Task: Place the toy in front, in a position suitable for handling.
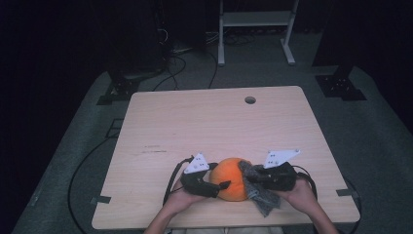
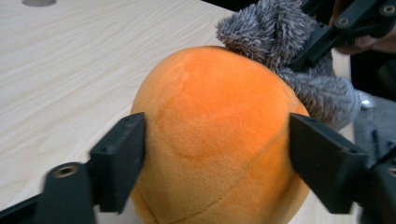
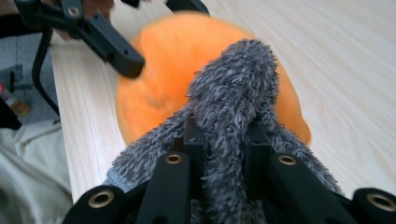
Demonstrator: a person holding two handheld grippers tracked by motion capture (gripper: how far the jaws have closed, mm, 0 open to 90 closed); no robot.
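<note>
The orange plush ball is sitting near the table's front edge, between both hands. The left tongs are bracketing its sides, jaws spread and seemingly just touching the plush, probably steadying it. The right tongs are pinching the grey fuzzy cloth tight, draping it against the ball as if wiping. The cloth's long axis is running from the ball back towards the person's right hand.

High view: dim, room beyond my table nearly black.
Gripper views: bright, even light.
Blur: orange plush ball soft-edged behind my grey cloth.
Glare: none visible.
</note>
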